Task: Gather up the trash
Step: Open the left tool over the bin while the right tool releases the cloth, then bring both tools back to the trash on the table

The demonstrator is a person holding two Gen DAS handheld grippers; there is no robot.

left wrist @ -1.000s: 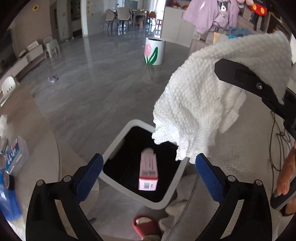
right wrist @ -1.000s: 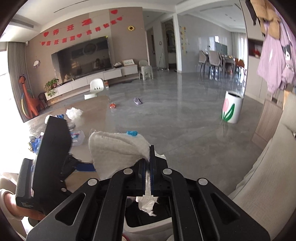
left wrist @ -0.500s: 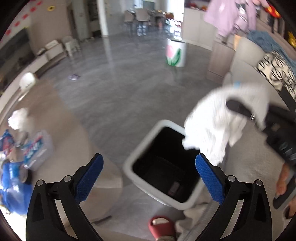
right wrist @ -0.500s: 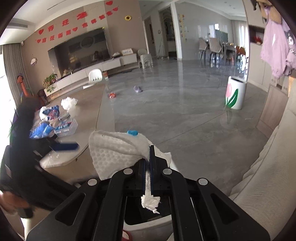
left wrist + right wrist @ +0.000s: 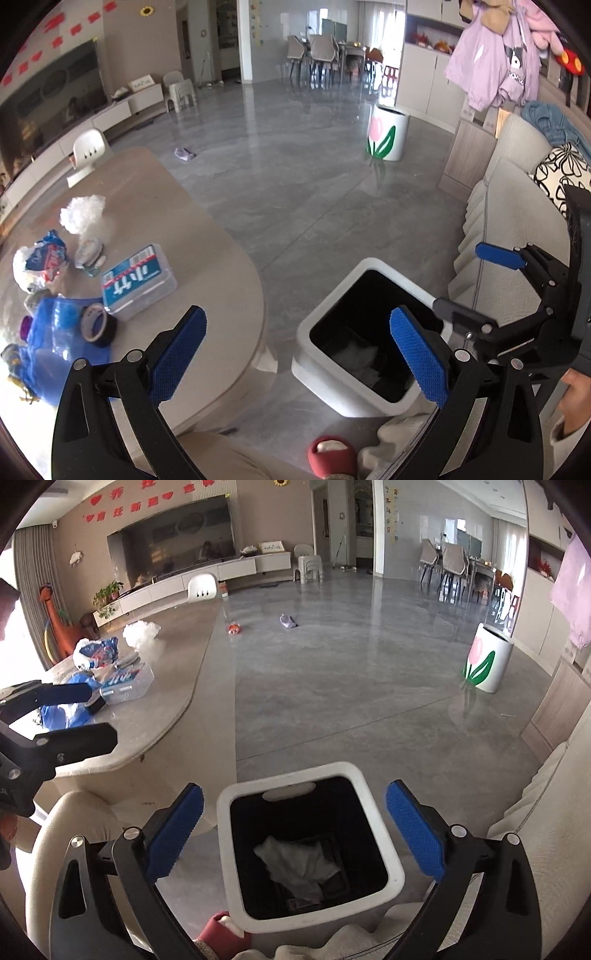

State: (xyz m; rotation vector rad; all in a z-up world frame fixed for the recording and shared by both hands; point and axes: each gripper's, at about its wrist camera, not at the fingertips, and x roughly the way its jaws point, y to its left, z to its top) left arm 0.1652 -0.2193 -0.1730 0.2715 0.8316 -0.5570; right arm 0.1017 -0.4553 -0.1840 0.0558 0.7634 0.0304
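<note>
- My right gripper hangs over the white bin; its blue fingers are spreading, wide apart, with nothing between them but the bin's mouth below.
- White cloth lies crumpled in the bottom of the bin, on the dark liner. No clear long axis in that heap; one corner runs up toward the bin's far left corner.
- The bin is roughly square. In the right view its handle slot sits on the far rim, and the walls taper down toward me.
- My left gripper is released too, fingers wide, holding nothing and touching nothing. It looks at the gap between the bench and the bin.
- Left view only: the bin from the side at an angle, the cloth just a pale blur inside; the right gripper beside the bin's right rim with a bare hand behind it; a sofa with a patterned cushion.
- Right view only: straight down into the bin, so the cloth shows plainly; a small orange thing on the floor; the left gripper at the left edge, over the bench.
- Both views: a clear box with a blue label, a blue bag, a crumpled white wad, and a tape roll, all on the bench, well apart from the bin.
- A red slipper sits just beside the bin's near corner.
</note>
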